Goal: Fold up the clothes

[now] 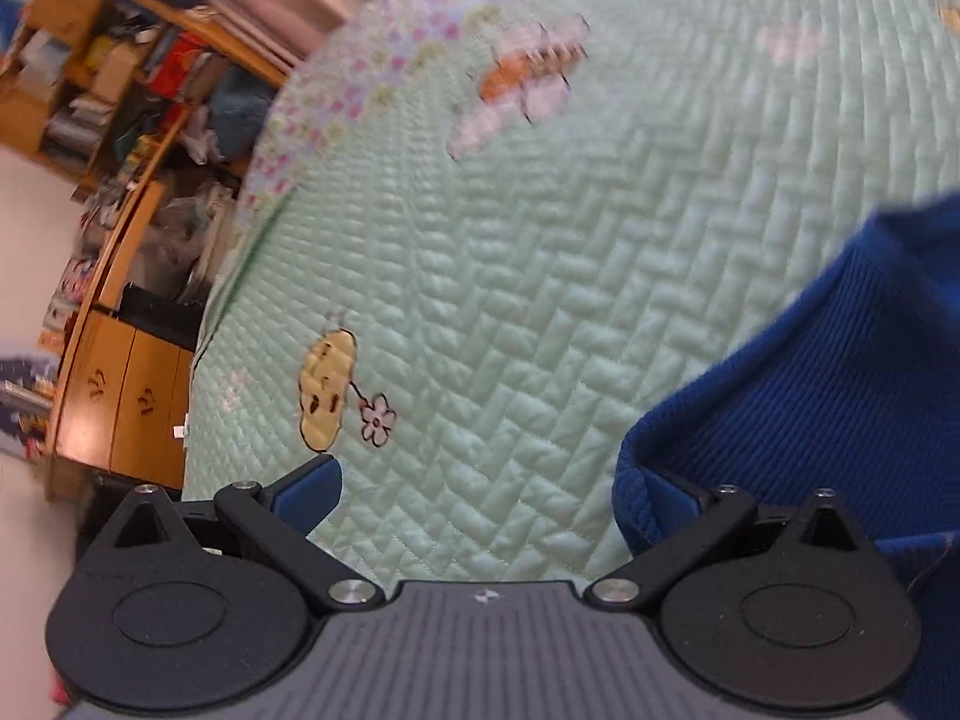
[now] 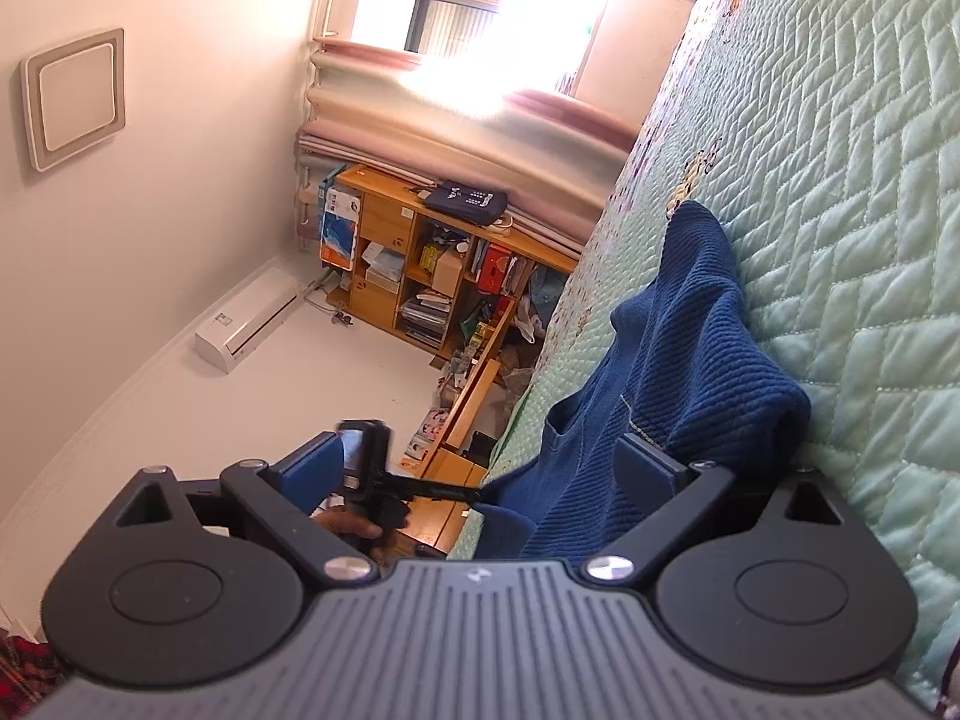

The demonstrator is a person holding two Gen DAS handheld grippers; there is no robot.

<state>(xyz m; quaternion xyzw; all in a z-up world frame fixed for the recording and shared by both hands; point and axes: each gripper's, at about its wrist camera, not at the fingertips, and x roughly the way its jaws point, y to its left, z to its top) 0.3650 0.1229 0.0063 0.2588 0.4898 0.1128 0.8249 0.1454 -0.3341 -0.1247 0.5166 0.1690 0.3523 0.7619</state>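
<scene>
A dark blue ribbed knit garment (image 1: 840, 396) lies bunched on the mint green quilted bedspread (image 1: 540, 240), at the right of the left wrist view. My left gripper (image 1: 492, 492) is open wide just above the quilt. Its right finger (image 1: 678, 495) sits against the garment's rolled hem, and its left finger (image 1: 312, 489) is over bare quilt. In the right wrist view the same garment (image 2: 690, 348) is rumpled on the bedspread (image 2: 840, 180). My right gripper (image 2: 480, 468) is open, with its right finger (image 2: 651, 465) on the fabric, which spreads into the gap.
A cluttered wooden shelf unit (image 2: 420, 276) and cabinet (image 1: 132, 408) stand beside the bed. Curtains (image 2: 468, 138) hang below a bright window, and an air conditioner (image 2: 249, 318) is on the wall. A hand (image 2: 348, 525) holds a black device past the bed's edge.
</scene>
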